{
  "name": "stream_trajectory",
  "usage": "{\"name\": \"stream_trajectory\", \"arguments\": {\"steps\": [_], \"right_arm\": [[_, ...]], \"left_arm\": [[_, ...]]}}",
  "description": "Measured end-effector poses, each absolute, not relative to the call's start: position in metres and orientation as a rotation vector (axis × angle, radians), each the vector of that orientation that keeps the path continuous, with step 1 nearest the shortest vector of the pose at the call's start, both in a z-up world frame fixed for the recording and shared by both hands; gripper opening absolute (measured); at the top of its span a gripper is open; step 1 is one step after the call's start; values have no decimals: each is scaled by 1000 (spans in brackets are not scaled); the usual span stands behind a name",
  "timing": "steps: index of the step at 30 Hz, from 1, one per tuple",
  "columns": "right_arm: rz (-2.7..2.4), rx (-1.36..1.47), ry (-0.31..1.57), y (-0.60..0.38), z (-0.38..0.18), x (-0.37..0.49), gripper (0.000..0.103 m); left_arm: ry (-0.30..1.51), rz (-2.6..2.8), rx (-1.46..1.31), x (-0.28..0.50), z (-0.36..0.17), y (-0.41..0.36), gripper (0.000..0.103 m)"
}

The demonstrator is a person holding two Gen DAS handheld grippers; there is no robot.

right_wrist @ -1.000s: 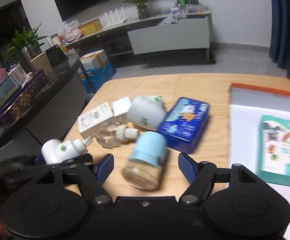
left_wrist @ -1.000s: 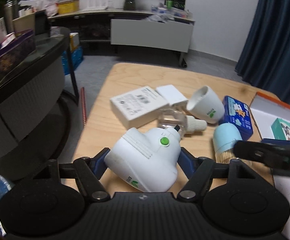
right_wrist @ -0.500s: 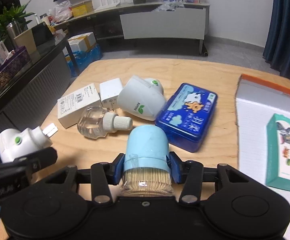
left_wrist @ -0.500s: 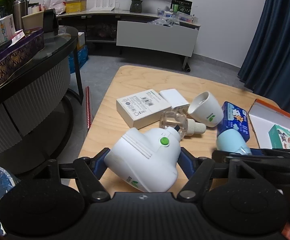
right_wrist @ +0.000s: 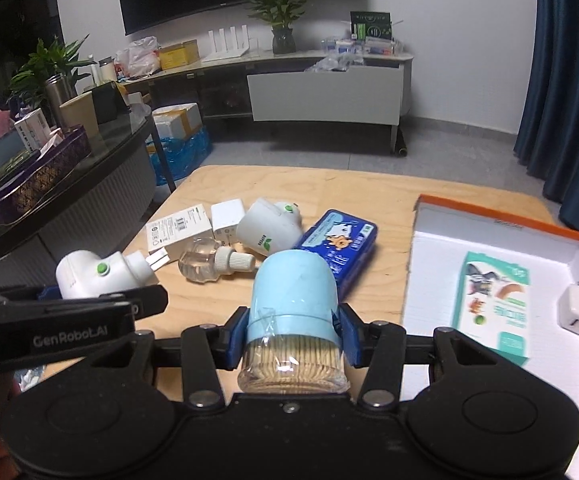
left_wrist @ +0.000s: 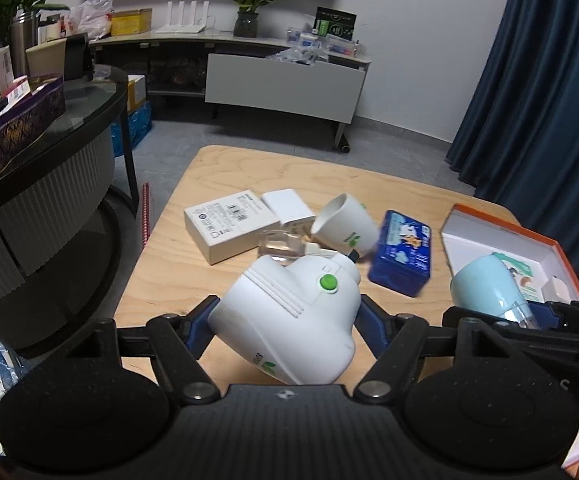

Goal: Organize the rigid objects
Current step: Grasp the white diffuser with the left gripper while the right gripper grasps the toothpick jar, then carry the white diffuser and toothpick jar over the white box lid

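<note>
While both grip, two white plug-in heaters (left_wrist: 289, 328), one toothpick jar (right_wrist: 292, 320)

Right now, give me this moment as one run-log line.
left claw: shut on white plug-in diffuser | right claw: shut on toothpick jar | both lifted above table | orange-rimmed box: holds green carton

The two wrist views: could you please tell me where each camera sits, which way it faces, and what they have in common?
Left wrist: sits on the left gripper, facing forward over the wooden table; its fingers clamp a white plug-in device, and the right gripper's arm crosses at right.
Right wrist: sits on the right gripper, facing the same table; it clamps a toothpick jar, and the left gripper intrudes at left.
Shared: the blue tin, the orange-edged box and the TV wall.
</note>
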State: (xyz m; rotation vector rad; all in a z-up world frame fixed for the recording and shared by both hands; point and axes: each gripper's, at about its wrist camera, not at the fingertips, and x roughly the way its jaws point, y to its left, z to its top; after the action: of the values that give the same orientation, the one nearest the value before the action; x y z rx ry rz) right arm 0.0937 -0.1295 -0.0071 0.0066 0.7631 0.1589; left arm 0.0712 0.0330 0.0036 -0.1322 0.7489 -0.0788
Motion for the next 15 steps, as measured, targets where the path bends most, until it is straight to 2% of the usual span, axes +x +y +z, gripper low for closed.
{"name": "stream_trajectory", "arguments": {"steps": [15], "right_arm": [[116, 8, 729, -153, 6, 61, 57]], "left_arm": [[726, -98, -112, 53, 16, 16, 73]]}}
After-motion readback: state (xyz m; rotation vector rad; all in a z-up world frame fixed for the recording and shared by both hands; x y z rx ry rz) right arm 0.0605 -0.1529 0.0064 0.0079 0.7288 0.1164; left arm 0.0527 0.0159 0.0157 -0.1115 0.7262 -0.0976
